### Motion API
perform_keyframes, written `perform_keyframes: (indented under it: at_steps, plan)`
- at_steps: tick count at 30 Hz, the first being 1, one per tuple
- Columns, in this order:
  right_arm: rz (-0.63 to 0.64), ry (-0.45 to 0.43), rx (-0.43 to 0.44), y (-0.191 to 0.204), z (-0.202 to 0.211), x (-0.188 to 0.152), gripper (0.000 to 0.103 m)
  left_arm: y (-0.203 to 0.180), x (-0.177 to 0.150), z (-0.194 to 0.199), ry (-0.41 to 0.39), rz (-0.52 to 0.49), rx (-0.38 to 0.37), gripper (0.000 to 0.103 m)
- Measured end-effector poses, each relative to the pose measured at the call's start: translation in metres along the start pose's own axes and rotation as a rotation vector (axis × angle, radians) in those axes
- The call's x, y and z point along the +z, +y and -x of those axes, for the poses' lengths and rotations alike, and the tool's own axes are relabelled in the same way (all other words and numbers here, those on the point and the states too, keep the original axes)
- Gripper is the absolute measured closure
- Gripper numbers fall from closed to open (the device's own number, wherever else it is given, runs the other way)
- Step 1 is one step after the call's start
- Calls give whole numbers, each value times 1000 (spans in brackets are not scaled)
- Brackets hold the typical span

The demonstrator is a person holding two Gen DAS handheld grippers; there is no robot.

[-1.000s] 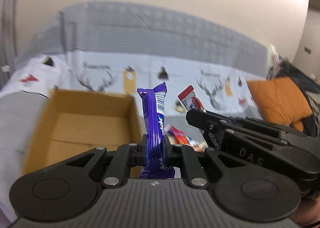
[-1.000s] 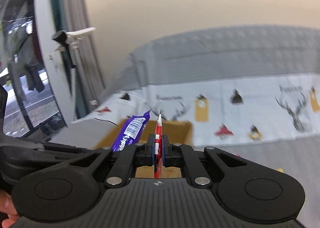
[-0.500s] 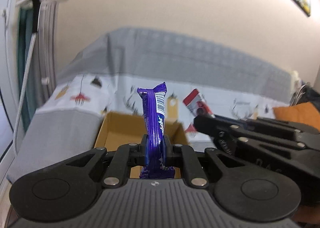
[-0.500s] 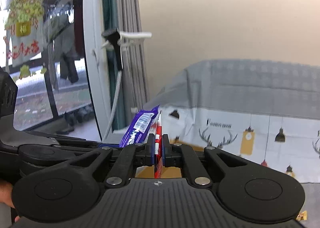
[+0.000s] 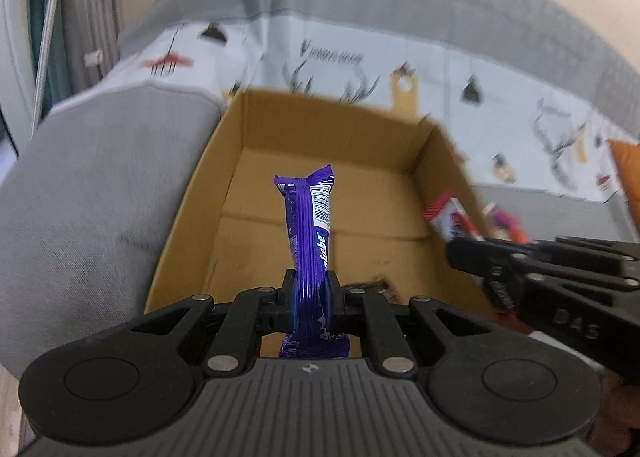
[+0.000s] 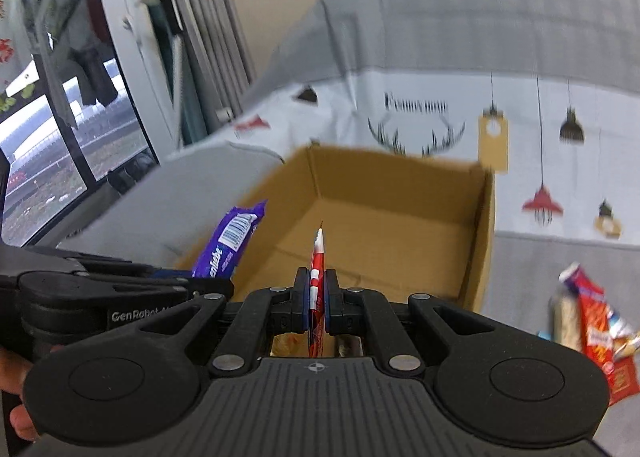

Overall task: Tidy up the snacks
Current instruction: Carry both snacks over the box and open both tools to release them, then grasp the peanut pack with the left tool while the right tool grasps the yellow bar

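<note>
While both packets hung over the box (image 5: 434,161), nothing was dropped:
Left hand-held gripper (image 5: 311,295): clenched on purple bar (image 5: 310,225).
Right hand-held gripper (image 6: 316,297): clenched on red packet (image 6: 317,269).
Left to do: snacks (image 6: 592,321) on sofa (image 6: 532,269).

the purple snack bar (image 5: 310,241) has a glossy, crinkled foil-like wrapper; the red and white packet (image 6: 317,285) looks thin, shiny plastic film; the cardboard box (image 5: 320,193) is matt brown paperboard with creased flaps; the left gripper (image 5: 310,297) and right gripper (image 6: 317,303) are matt black plastic with small bright metal pins; the sofa (image 5: 92,185) is grey woven cloth, softly rough; the printed cover (image 6: 440,113) looks like smooth white fabric.
</note>
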State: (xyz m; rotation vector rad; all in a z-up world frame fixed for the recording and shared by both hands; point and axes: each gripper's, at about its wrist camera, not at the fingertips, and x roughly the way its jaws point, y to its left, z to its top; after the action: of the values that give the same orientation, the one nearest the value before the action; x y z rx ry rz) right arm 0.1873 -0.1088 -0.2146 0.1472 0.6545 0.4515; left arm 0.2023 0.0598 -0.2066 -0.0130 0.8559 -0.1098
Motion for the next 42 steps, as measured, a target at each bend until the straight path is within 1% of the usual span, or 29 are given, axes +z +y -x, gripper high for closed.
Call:
perform_keyframes:
  at_steps: [3,7,12,13,14,15,16,17,18,19,21,23,26,27,28,30,32,34,36,37,38,39,40,42]
  plan:
    - [-11,46,10,-9,-20,-9,96,9,-8,-23,58,36,20,90]
    - [-13,94,23,-13,-40,-19,96,16,-16,-38,94,45,39,90]
    - [1,145,48,-9,-57,-30,96,20,-20,-44,109,31,47,90]
    - [-1,159,67,-9,-59,-30,96,19,-19,-42,105,30,43,90]
    - [-6,164,98,-9,-59,-29,96,18,-19,-39,95,27,45,87]
    - [-10,149,122,-9,-55,-28,93,15,-16,-37,77,21,70,82]
    - [-13,123,119,-9,-48,-26,85,12,-14,-32,63,10,95,49]
    - [-11,98,107,-9,-41,-24,75,8,-12,-26,46,-3,127,12]
    - [-8,67,100,-11,-31,-22,53,3,-9,-18,13,-14,166,5]
    - [-9,39,93,-14,-22,-21,47,-1,-7,-11,-20,-30,166,3]
    - [-8,4,81,-23,-2,-21,46,-10,-5,4,-58,-48,107,2]
    - [-6,-39,43,-37,24,-28,46,-24,-4,14,-80,-42,64,2]
    - [-34,-84,-51,-67,64,-47,46,-56,-9,25,-110,-44,-35,2]
    - [-57,-96,-83,-80,78,-55,46,-74,-12,25,-112,-62,-72,2]
    - [-81,-102,-108,-92,89,-63,46,-90,-15,24,-110,-89,-86,2]
    - [-142,-110,-169,-120,110,-79,47,-131,-18,16,-94,-180,-67,2]
    - [-196,-123,-223,-145,125,-89,47,-161,-25,9,-90,-243,-83,2]
    - [-237,-133,-255,-169,138,-99,47,-186,-28,1,-78,-272,-115,3]
    - [-257,-143,-273,-189,141,-106,47,-205,-30,-9,-74,-291,-136,5]
    - [-263,-145,-276,-200,139,-109,47,-211,-30,-17,-68,-295,-139,9]
    - [-262,-141,-279,-212,135,-112,47,-218,-29,-26,-57,-296,-143,17]
    - [-253,-123,-294,-220,128,-113,48,-225,-27,-38,-32,-290,-149,21]
    - [-247,-84,-328,-232,116,-115,48,-229,-25,-51,-3,-280,-159,29]
    - [-270,-41,-354,-253,104,-120,48,-239,-24,-72,48,-256,-180,38]
